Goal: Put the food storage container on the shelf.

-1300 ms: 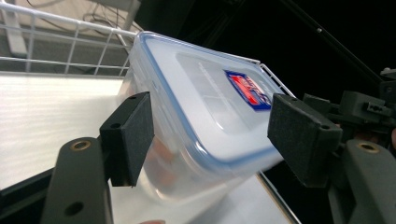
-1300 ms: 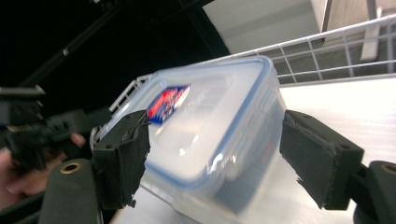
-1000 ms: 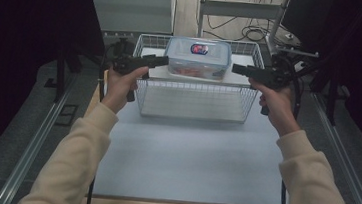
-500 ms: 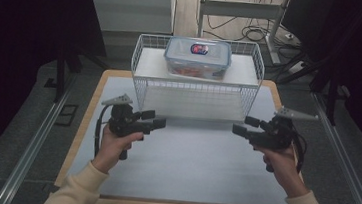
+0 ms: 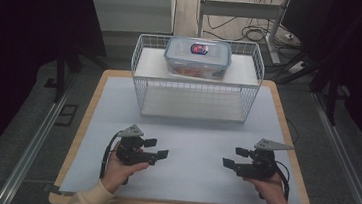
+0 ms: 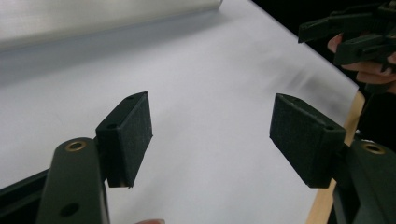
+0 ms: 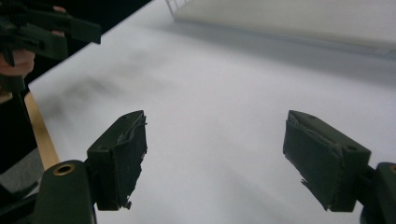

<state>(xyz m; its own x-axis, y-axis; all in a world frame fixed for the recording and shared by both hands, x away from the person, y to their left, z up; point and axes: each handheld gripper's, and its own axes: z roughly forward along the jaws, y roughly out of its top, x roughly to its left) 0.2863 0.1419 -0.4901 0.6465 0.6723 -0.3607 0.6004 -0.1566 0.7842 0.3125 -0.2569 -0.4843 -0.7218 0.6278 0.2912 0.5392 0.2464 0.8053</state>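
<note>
I hold my left gripper [image 5: 156, 148] low over the white sheet [image 5: 194, 148] that covers the wooden table [image 5: 84, 123], at about 7 o'clock on the sheet in the high view, with its black jaws spread wide and nothing between them. My right gripper [image 5: 230, 156] sits across from it at about 5 o'clock, jaws likewise parted and empty, the two tools pointing toward each other and well apart.

In the left gripper view my own pads [image 6: 132, 135] frame bare white sheet, and my other hand's tool shows at 2 o'clock near the table's wooden edge. The right gripper view mirrors that, with the left tool at 10 o'clock.

At 12 o'clock on the table stands a white wire basket [image 5: 195, 91]. A clear plastic lidded container with a blue rim [image 5: 198, 57] rests on the basket's white upper shelf [image 5: 148, 63], roughly centred.
</note>
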